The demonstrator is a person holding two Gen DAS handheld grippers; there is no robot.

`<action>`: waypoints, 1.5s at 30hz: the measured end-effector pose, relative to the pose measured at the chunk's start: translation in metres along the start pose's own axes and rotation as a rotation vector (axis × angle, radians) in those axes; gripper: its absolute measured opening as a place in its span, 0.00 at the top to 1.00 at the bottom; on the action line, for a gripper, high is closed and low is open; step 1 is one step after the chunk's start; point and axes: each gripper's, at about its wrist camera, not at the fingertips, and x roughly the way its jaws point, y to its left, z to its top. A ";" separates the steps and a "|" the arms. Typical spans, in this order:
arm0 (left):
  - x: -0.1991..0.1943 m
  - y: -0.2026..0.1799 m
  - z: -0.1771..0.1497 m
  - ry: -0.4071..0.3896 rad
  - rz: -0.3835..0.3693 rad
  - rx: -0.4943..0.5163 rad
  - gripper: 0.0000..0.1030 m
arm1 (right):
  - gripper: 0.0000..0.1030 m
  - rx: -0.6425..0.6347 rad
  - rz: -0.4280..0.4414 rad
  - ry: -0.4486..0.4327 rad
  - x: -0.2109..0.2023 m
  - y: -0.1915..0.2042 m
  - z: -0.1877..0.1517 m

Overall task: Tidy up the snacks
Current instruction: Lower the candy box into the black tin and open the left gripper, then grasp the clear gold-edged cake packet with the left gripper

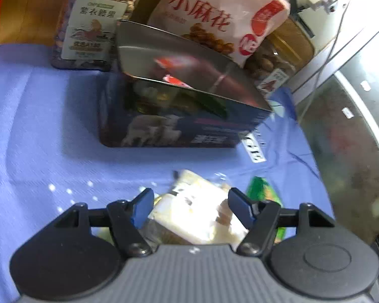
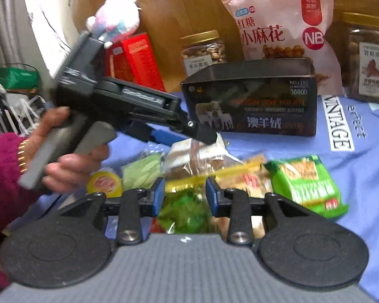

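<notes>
Crinkly clear-plastic snack packet [image 1: 197,212] lies on blue cloth [image 1: 38,126] between the left gripper's [image 1: 190,208] parted jaws, untouched; right gripper [image 2: 185,194] open over green wrappers [image 2: 184,209].

Both views are daylit and fairly bright, with motion blur throughout. In the left wrist view the white snack packet [image 1: 197,214] between the fingers is overexposed, its print washed out, and small bright specks of light dot the blue cloth [image 1: 38,116] near it. The dark tin box [image 1: 187,106] throws a soft shadow onto the cloth on its left side, and its inner walls mirror red and pink smears. The right edge bends strongly with fisheye curvature. In the right wrist view the left gripper [image 2: 209,137] and the hand [image 2: 63,151] holding it are smeared, while the pink bag [image 2: 285,25] reads sharper. A window glares at the upper left.
</notes>
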 end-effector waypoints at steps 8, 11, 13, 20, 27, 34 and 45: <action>-0.043 -0.003 -0.009 -0.095 -0.039 0.004 0.38 | 0.61 -0.060 0.016 -0.062 -0.004 0.026 0.022; -0.067 0.010 -0.008 -0.159 -0.024 -0.013 0.38 | 0.62 -0.069 -0.036 -0.078 -0.012 0.022 0.025; -0.069 0.014 -0.006 -0.158 -0.033 -0.021 0.38 | 0.61 0.000 -0.076 -0.079 -0.019 0.007 0.021; -0.026 0.016 -0.003 -0.068 -0.016 0.010 0.42 | 0.57 0.412 -0.090 -0.034 -0.015 -0.053 0.007; -0.016 0.042 -0.005 -0.021 -0.107 -0.082 0.49 | 0.56 0.668 0.045 -0.019 0.018 -0.074 0.014; -0.085 0.085 0.000 -0.159 -0.058 -0.126 0.48 | 0.56 0.589 0.244 -0.011 0.068 -0.016 0.064; -0.118 0.129 0.017 -0.231 0.072 -0.186 0.29 | 0.52 0.185 0.009 -0.006 0.091 0.034 0.081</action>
